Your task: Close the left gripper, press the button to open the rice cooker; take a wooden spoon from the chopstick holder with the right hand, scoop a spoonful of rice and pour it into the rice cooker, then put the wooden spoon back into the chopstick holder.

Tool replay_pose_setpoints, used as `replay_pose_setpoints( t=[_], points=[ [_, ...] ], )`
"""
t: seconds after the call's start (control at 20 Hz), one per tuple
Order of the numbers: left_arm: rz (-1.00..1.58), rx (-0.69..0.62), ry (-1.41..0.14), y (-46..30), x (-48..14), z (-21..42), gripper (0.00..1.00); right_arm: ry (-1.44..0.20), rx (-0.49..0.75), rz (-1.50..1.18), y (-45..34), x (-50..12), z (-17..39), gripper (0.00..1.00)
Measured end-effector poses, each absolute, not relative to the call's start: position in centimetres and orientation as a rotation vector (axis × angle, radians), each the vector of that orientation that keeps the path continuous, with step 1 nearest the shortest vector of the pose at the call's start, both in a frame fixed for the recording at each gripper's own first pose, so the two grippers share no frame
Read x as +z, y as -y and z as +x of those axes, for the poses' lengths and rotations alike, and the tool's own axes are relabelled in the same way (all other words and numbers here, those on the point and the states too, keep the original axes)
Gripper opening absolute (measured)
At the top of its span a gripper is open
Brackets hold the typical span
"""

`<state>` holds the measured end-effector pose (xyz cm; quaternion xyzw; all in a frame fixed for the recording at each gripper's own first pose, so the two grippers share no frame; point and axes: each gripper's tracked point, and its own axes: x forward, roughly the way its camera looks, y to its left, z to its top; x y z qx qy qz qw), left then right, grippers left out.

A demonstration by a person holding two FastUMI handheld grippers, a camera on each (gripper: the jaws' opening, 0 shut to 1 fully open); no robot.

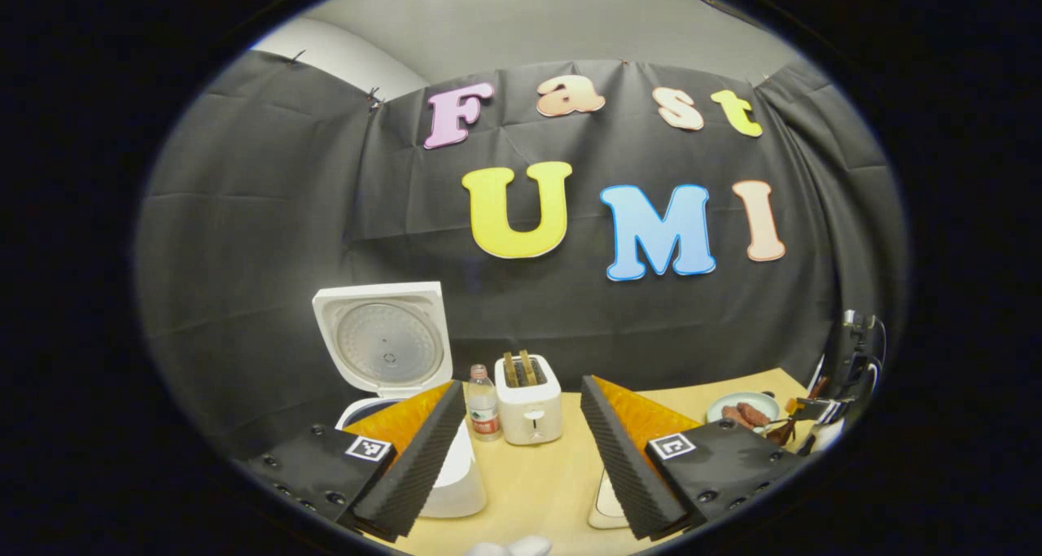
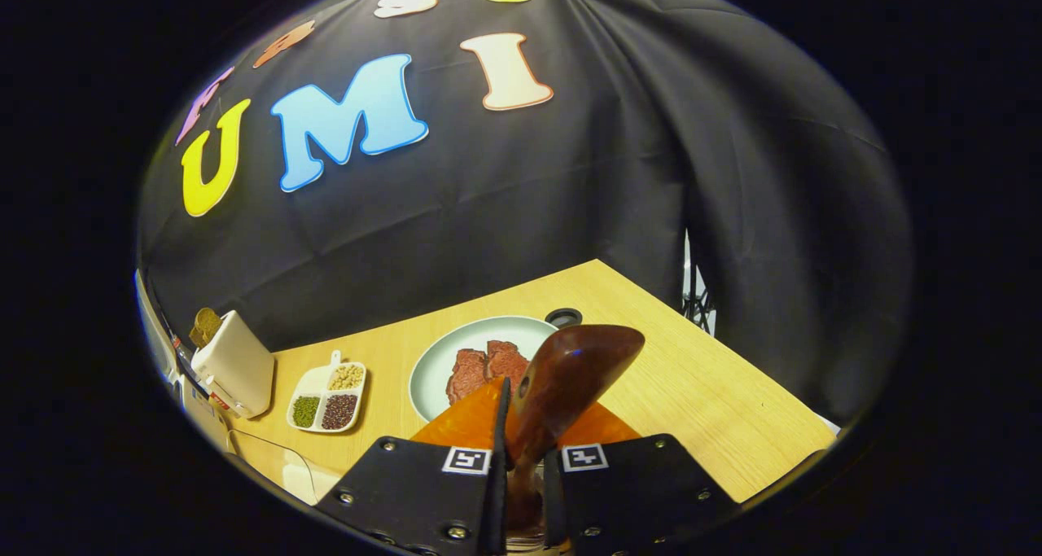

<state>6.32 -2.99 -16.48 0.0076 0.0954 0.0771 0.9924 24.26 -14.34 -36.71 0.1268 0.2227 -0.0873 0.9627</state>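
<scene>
The rice cooker [image 1: 391,352] stands with its lid raised, its opening reachable from above. A bottle [image 1: 483,404] and toaster [image 1: 529,401] crowd just beside it. Bare surface [image 2: 716,409] lies right of the plate [image 2: 431,361]; a divided dish [image 2: 327,401] sits between plate and toaster
</scene>
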Motion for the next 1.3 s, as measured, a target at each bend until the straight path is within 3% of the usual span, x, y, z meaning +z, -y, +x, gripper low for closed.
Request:
replay_pose_setpoints(
  t=[0.4, 0.75, 1.05, 1.3],
  points=[
    [0.039, 0.149, -0.156, 0.4, -15.4, 5.8, 0.98, -0.306, -0.167, 0.158, 13.0, -26.8, 24.2, 0.17],
    [0.027, 0.131, -0.140, -2.2, -14.9, 4.9, 0.98, -0.211, -0.054, 0.166, 4.8, -18.1, 22.2, 0.17],
    [0.042, 0.147, -0.125, -5.2, -14.8, 3.9, 1.00, -0.261, 0.079, 0.115, -5.1, -20.2, 19.3, 0.17],
    [0.022, 0.139, -0.141, -6.5, -15.9, 3.1, 0.99, -0.261, 0.132, -0.150, -9.8, -24.6, 17.9, 0.17]
  ],
)
